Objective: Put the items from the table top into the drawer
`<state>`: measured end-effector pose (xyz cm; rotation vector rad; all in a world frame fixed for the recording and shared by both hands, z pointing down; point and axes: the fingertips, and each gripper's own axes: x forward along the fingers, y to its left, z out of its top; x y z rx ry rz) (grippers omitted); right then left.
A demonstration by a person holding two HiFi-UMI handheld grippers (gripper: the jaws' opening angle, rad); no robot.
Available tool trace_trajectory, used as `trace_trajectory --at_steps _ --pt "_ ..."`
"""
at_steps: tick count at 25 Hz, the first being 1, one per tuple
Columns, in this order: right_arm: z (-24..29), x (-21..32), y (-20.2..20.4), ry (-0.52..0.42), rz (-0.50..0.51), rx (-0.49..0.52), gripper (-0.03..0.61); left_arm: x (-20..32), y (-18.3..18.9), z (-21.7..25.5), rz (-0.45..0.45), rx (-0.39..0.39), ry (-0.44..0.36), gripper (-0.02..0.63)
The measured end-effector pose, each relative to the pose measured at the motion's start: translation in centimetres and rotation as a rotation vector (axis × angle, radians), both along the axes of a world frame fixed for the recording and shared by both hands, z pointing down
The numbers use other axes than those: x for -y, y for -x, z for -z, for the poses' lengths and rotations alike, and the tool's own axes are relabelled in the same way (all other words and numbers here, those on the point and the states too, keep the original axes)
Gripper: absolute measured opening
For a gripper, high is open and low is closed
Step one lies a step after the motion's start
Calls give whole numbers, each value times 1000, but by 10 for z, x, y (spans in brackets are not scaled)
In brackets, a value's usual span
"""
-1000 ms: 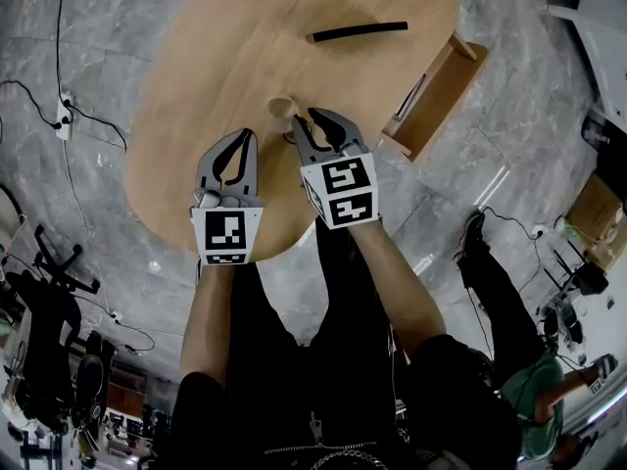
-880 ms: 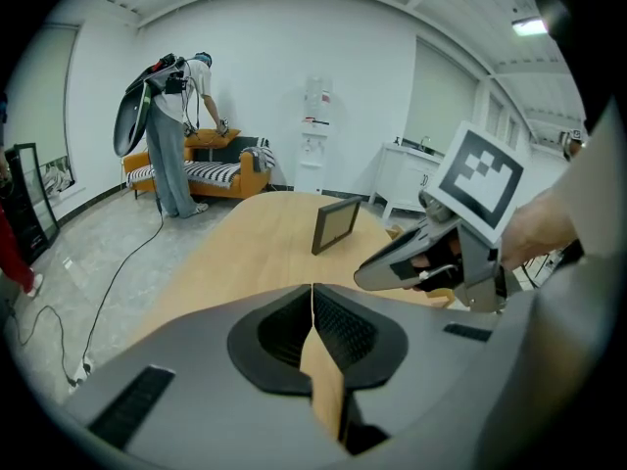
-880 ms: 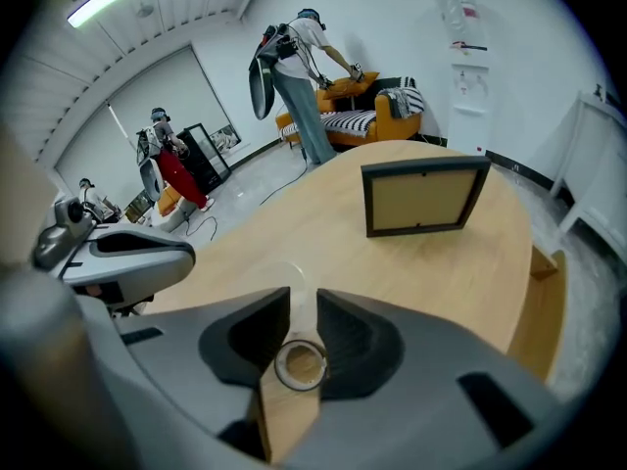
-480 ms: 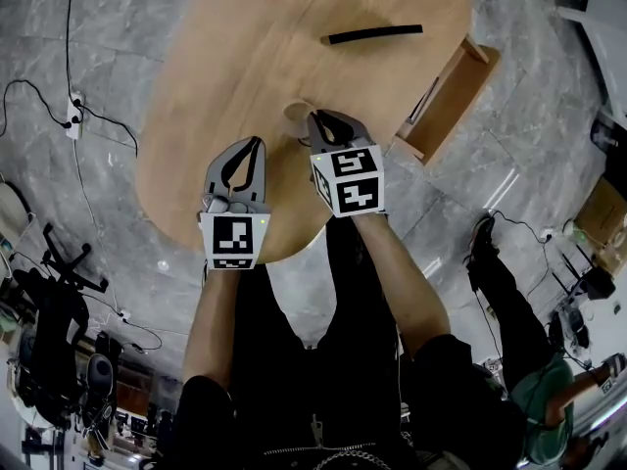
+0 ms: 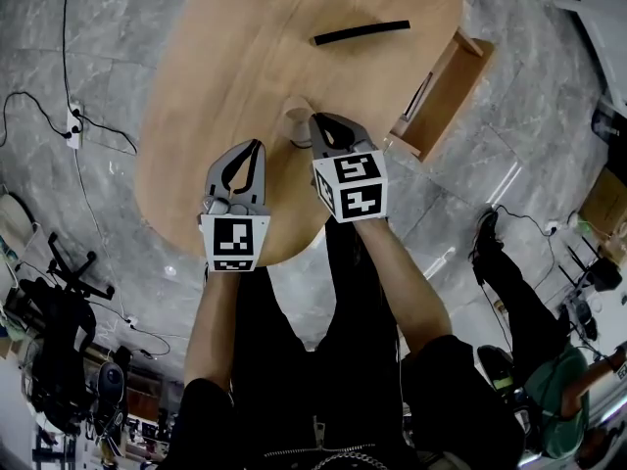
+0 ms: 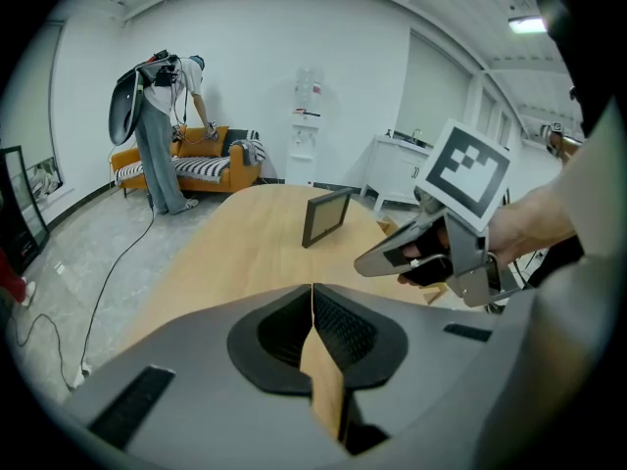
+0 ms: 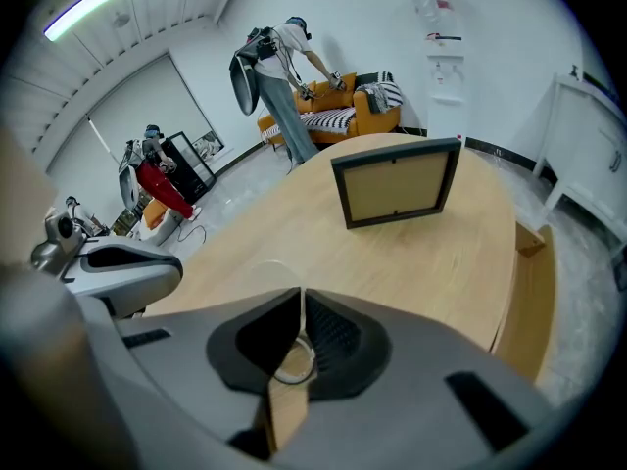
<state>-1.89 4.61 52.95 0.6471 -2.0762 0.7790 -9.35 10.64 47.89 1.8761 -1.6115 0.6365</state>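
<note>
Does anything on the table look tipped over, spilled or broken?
Nothing stands out. The picture frame stands upright on the table, the clear cup is upright too, and nothing is spilled.

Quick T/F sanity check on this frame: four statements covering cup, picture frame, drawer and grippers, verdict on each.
1. The picture frame stands upright on the table. True.
2. The left gripper holds the cup. False: its jaws are together on nothing. The right gripper, whose jaws have just been closing, pinches the cup's clear wall.
3. The drawer at the table's edge is open. True.
4. The cup is in the drawer. False: it is on the table, well short of the drawer.
</note>
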Motion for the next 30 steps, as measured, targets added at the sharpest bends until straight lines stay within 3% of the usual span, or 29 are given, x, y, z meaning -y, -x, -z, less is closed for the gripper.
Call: trace_trajectory --at_steps 12,30 --pt "15 26 -34 -19 -102 24 25 23 -30 5 -85 -1 -1 15" --pt "22 57 -118 -25 -269 30 25 61 -107 7 -247 -7 1 15"
